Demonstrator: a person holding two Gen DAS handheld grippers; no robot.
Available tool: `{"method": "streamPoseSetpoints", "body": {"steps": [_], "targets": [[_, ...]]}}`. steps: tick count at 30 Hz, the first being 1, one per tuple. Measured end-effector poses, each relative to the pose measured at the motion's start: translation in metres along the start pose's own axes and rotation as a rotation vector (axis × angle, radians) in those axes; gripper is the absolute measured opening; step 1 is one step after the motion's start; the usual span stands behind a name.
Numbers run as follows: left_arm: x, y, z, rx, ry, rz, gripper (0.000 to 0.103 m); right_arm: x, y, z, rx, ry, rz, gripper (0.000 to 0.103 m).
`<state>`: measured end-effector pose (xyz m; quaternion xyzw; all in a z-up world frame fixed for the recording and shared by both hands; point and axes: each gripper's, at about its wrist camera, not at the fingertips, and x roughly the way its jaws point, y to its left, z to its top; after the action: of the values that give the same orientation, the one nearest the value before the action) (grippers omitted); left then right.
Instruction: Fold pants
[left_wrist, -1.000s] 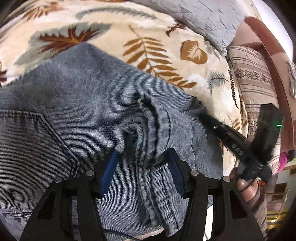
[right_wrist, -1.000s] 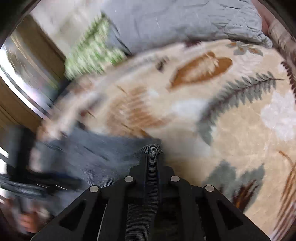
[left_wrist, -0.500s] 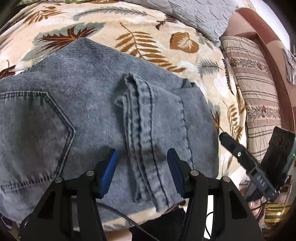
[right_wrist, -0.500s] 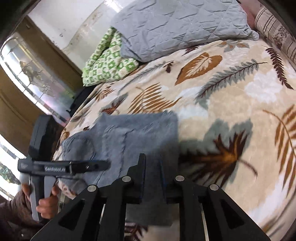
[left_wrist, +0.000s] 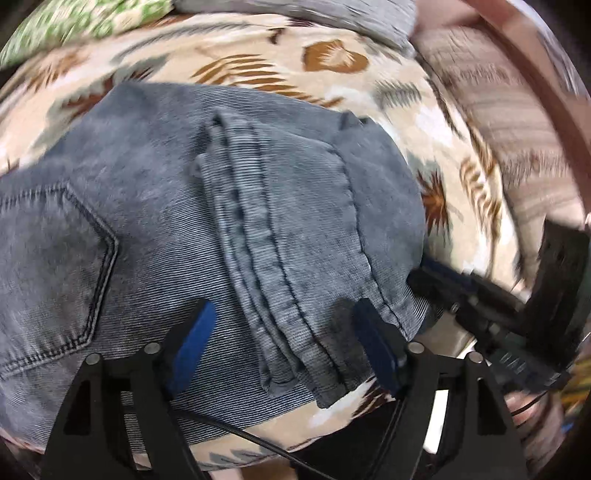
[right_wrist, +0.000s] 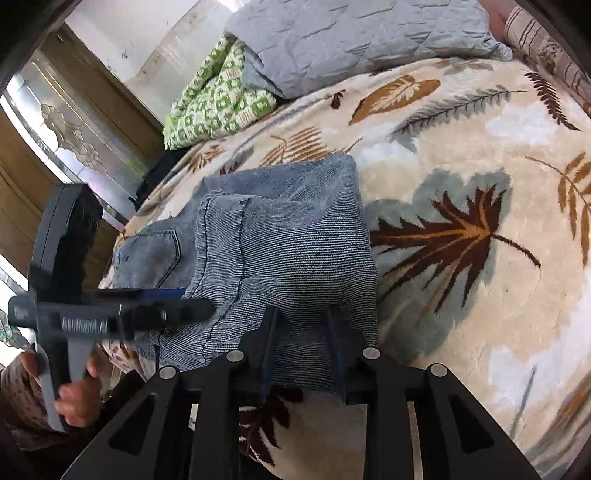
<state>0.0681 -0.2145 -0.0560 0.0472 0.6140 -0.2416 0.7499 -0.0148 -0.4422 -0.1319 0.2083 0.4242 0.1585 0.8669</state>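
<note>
Folded grey denim pants (right_wrist: 280, 251) lie near the edge of a leaf-patterned blanket (right_wrist: 480, 155). The left gripper (left_wrist: 284, 332) hovers above, jaws opening wide, empty. The right gripper (right_wrist: 301, 339), jaws opening, straddles the near hem. Lettering on the left tool is blurred. A grey pillow (right_wrist: 351, 40) and green quilt (right_wrist: 218, 99) sit far.

- A bed (right_wrist: 480, 155) under a cream leaf-print blanket fills the right-wrist frame.
- Folded grey-blue pants (right_wrist: 288, 236) lie left of centre.
- A grey quilted pillow (right_wrist: 351, 37) and green-checked bedding (right_wrist: 218, 99) lie along the top.
</note>
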Motion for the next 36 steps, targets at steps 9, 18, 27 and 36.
{"method": "streamPoseSetpoints", "body": {"steps": [9,18,27,36], "targets": [[-0.033,0.039,-0.002,-0.098,-0.019,-0.059,0.078,-0.019,0.006,0.010,0.052,-0.015,-0.012,0.051],[-0.098,0.160,-0.038,-0.295,-0.076,-0.130,0.078,-0.002,0.086,0.014,-0.076,0.014,-0.020,0.063],[-0.131,0.296,-0.076,-0.447,-0.082,-0.198,0.078,0.065,0.229,-0.006,-0.373,0.154,-0.033,0.070],[-0.109,0.372,-0.058,-0.539,-0.045,-0.344,0.078,0.128,0.363,-0.059,-0.785,0.150,-0.123,0.080]]}}
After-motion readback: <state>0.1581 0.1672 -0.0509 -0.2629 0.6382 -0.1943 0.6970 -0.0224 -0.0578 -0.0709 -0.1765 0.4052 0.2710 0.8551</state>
